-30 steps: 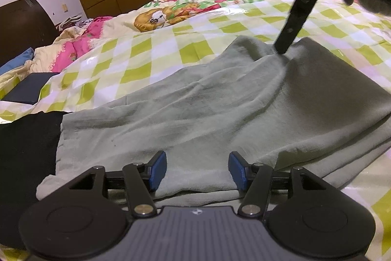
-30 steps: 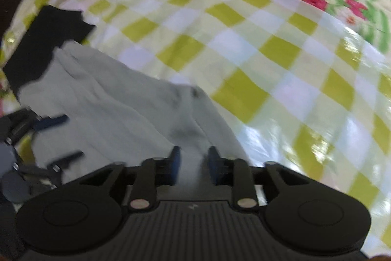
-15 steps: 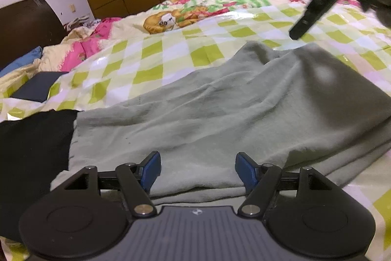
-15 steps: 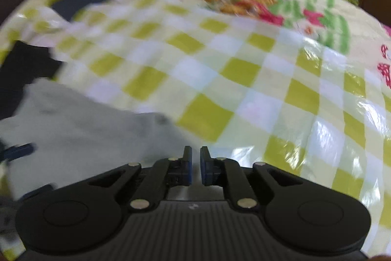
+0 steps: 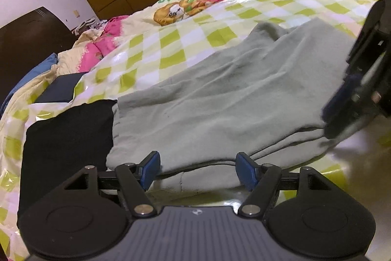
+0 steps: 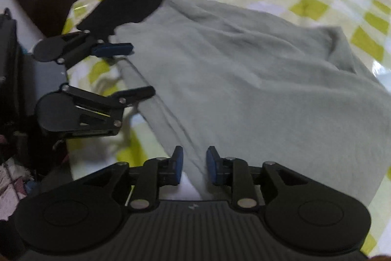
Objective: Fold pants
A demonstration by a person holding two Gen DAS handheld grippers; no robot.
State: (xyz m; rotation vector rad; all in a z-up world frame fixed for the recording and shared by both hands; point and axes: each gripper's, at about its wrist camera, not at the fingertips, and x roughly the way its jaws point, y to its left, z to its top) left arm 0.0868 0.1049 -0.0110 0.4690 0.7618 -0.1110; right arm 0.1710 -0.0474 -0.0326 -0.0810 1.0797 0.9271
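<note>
Left wrist view: bed (image 5: 171,45) with checked cover carries grey pants (image 5: 220,94), partly folded, long axis running from black garment (image 5: 66,138) toward the far side. Black garment touches the pants' left end. Left tool (image 5: 196,170) wide apart, empty, at the near hem. Right tool (image 6: 194,163) jaws have just been opening; narrow gap, layered pants edge between, pads not pressing. Judgement: right is nearer that edge. Only the right wrist view shows the left tool (image 6: 132,70) beside the pants.

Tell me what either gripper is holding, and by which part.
Nothing is held. The left gripper stands open at the grey pants' near edge; the right gripper, jaws just opening, straddles their corner without pressing.
</note>
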